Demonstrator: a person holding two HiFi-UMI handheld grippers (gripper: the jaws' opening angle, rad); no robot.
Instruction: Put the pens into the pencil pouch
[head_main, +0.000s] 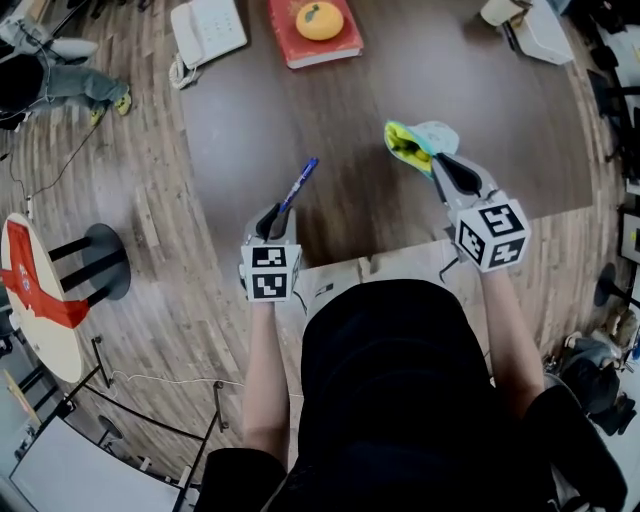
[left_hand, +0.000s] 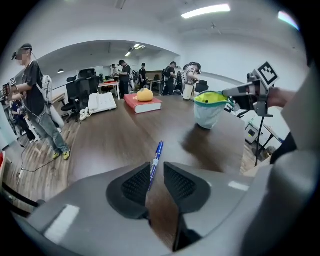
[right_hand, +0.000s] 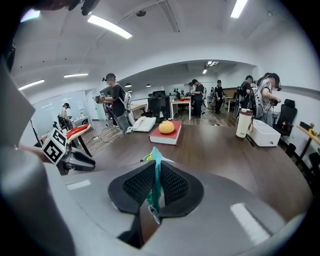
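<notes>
- We see the left gripper (left_hand: 156, 168), jaws apart, straddling the slim blue plastic pen (left_hand: 157, 156), whose long axis runs along the jaws.
- The right gripper (right_hand: 156, 172) clamps the rim of the pale teal fabric pouch (head_main: 415, 140), to the pen's right.

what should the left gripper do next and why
Probably close the left gripper on the blue pen: its jaws stand apart with the pen's end between them, not pinched. The right gripper pinches the pouch by its rim, mouth open, so the pen can go there afterwards.
</notes>
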